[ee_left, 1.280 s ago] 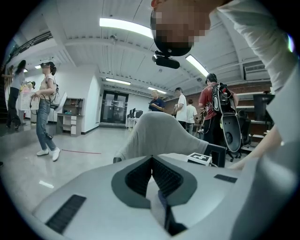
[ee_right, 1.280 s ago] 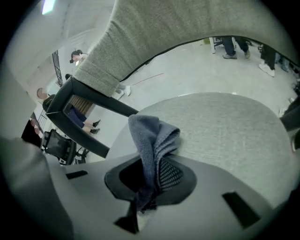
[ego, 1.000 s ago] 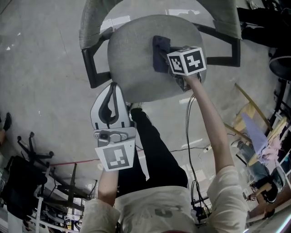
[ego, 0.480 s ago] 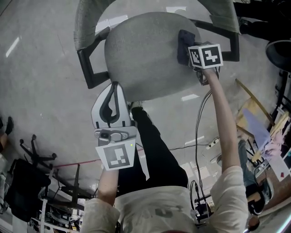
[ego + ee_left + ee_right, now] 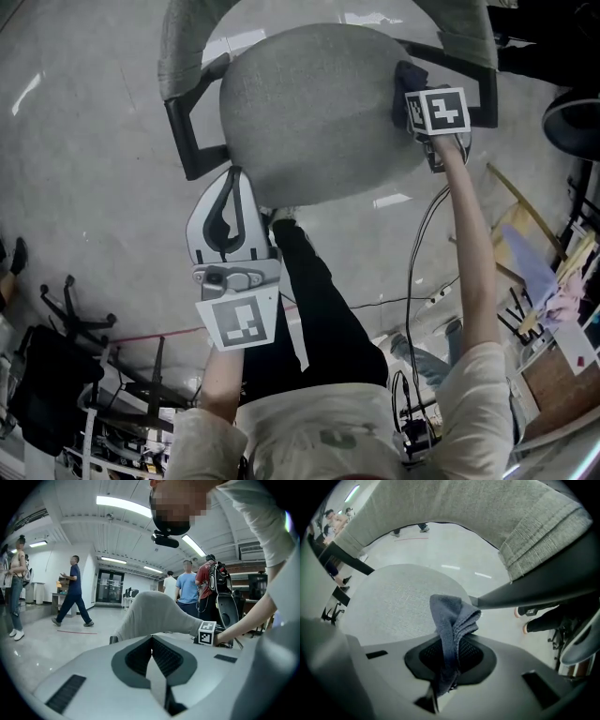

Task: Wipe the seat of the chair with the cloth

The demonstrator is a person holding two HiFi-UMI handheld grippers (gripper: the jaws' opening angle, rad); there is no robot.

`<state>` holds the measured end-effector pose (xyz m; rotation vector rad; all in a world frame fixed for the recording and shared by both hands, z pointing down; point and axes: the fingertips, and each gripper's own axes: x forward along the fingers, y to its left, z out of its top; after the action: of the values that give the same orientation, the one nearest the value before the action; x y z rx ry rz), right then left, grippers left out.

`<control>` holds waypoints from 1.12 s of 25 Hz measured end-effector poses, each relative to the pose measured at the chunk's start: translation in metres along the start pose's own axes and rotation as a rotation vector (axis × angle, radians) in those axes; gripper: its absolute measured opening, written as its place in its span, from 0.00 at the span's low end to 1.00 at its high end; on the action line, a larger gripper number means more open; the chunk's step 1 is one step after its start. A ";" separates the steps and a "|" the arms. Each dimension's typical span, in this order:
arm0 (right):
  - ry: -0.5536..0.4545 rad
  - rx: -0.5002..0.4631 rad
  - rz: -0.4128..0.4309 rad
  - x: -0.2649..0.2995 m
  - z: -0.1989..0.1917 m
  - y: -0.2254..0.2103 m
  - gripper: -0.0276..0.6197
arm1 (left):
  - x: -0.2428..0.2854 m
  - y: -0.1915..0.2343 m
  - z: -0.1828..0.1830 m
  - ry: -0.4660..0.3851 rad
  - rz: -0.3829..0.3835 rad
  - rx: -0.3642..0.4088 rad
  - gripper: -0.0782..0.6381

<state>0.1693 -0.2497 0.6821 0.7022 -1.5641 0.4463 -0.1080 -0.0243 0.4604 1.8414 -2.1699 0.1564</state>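
The chair's round grey seat point(image 5: 309, 112) fills the top of the head view. My right gripper point(image 5: 417, 94) is at the seat's right edge, shut on a dark blue cloth point(image 5: 409, 77) that pokes out past its marker cube point(image 5: 437, 111). In the right gripper view the cloth point(image 5: 450, 620) stands folded up out of the closed jaws of the right gripper point(image 5: 449, 644), with the seat point(image 5: 393, 602) just beyond. My left gripper point(image 5: 232, 183) hangs at the seat's front edge, off the fabric. Its jaws meet with nothing between them in the left gripper view point(image 5: 152, 641).
The grey backrest point(image 5: 454, 508) curves behind the seat, with black armrests at the left point(image 5: 187, 141) and right point(image 5: 478, 80). A black-trousered leg point(image 5: 319, 309) stands below the seat. Cables point(image 5: 412, 253) cross the floor. Chair bases point(image 5: 75, 319) and clutter point(image 5: 544, 272) flank me. People point(image 5: 72, 590) walk behind.
My right gripper has dragged the cloth from the middle of the seat across to its right edge. The left gripper has stayed where it was.
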 end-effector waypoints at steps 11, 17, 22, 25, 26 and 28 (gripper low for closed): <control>0.064 0.008 -0.240 -0.011 -0.008 -0.026 0.12 | -0.006 0.001 0.002 -0.005 0.006 -0.003 0.13; 0.019 0.048 -0.252 -0.013 -0.006 -0.027 0.12 | -0.010 0.011 0.006 -0.018 0.018 0.006 0.13; -0.178 -0.029 -0.143 -0.057 0.029 0.021 0.12 | -0.016 0.025 0.003 -0.020 0.047 0.013 0.13; -0.321 -0.089 0.034 -0.095 0.051 0.086 0.12 | -0.019 0.031 0.002 -0.026 0.059 0.017 0.13; -0.356 -0.102 0.104 -0.107 0.056 0.112 0.12 | -0.020 0.032 0.003 -0.031 0.061 0.021 0.13; -0.397 -0.113 0.256 -0.125 0.059 0.163 0.12 | -0.021 0.034 0.006 -0.041 0.065 0.027 0.13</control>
<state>0.0180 -0.1464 0.5717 0.5245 -2.0513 0.4190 -0.1394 -0.0002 0.4523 1.8047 -2.2672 0.1631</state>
